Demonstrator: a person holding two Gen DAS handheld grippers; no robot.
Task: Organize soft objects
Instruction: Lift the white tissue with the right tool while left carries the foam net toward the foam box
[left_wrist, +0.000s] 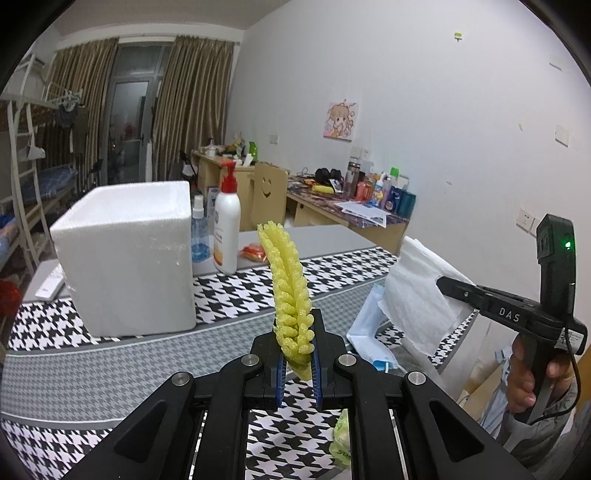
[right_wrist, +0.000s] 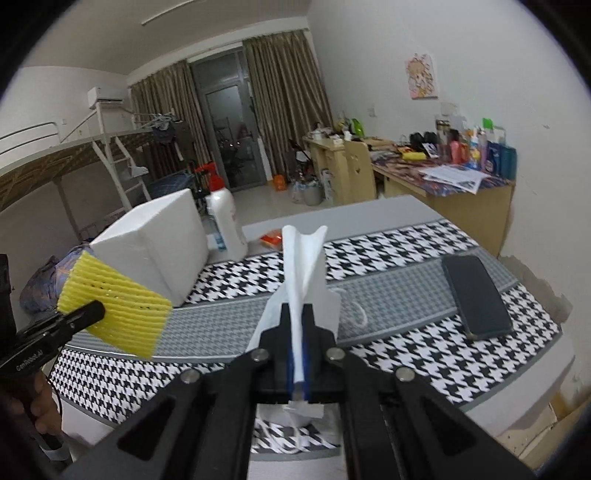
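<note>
My left gripper (left_wrist: 298, 332) is shut on a yellow foam net sleeve (left_wrist: 290, 291), held upright above the table; it also shows in the right wrist view (right_wrist: 118, 310) at the left. My right gripper (right_wrist: 298, 325) is shut on a white paper tissue (right_wrist: 304, 266), held above the table; it also shows in the left wrist view (left_wrist: 417, 291) at the right. A blue face mask (left_wrist: 365, 332) lies on the table below the tissue. A pale green soft object (left_wrist: 341, 439) lies under my left gripper, mostly hidden.
A white foam box (left_wrist: 125, 254) stands on the houndstooth cloth (left_wrist: 92, 369) at the left, with a white pump bottle (left_wrist: 227, 225) and a blue spray bottle (left_wrist: 199, 236) behind it. A black phone (right_wrist: 474, 295) lies at the right. An orange packet (left_wrist: 255, 253) lies at the far side.
</note>
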